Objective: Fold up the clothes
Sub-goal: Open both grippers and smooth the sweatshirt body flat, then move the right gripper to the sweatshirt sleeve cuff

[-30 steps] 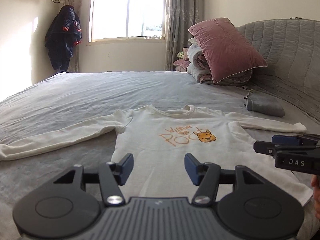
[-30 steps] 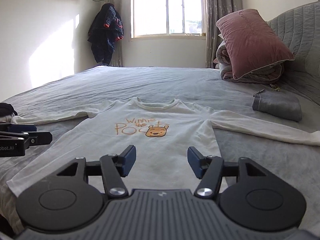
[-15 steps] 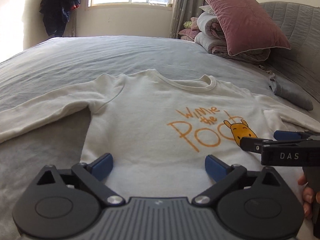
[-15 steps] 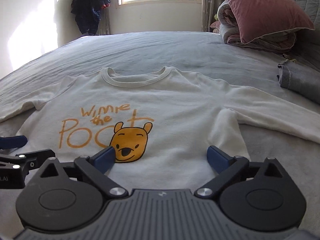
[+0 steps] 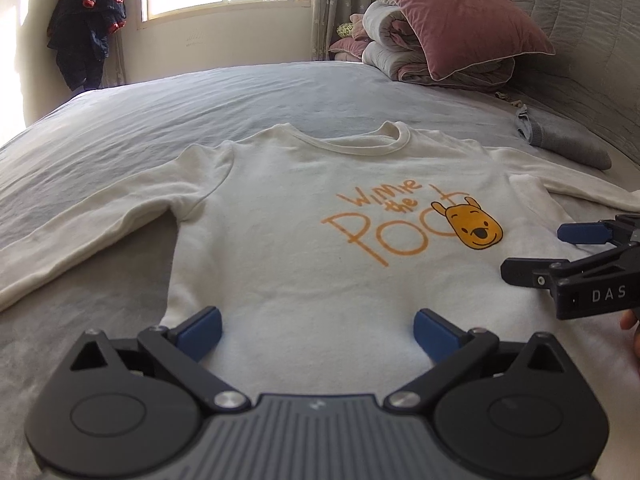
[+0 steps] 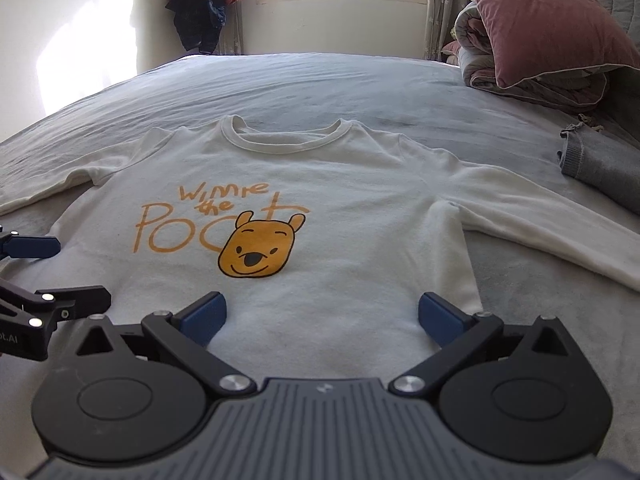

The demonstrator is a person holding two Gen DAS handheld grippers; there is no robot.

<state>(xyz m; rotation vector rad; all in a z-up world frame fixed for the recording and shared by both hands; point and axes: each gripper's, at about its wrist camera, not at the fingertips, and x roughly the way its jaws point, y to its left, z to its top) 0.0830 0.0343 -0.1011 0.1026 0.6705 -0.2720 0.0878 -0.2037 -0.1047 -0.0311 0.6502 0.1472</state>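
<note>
Now the cream long-sleeved cotton top [image 5: 304, 216] lies flat just beyond the left gripper [image 5: 318, 330] and right gripper [image 6: 320, 316]; both jaws have just been opening, nothing between them.

Shirt [image 5: 304, 248]: soft matt cream knit cloth, slightly fuzzy.
Bedsheet [image 5: 200, 112]: grey cloth, matt, wrinkled.
Pillow [image 5: 452, 12]: pink, velvety sheen.
Left gripper [image 5: 318, 330]: matt black plastic, blue pads [image 5: 200, 330], shiny metal rivets.

- A white shirt [image 6: 320, 208] with a yellow bear lies flat on the gray bed [image 6: 320, 80].
- The right gripper [image 6: 320, 320] is wide open over the shirt's bottom edge.
- The left gripper [image 6: 40, 272] pokes in beside it.
- A pink pillow [image 6: 540, 20] sits far back.
</note>
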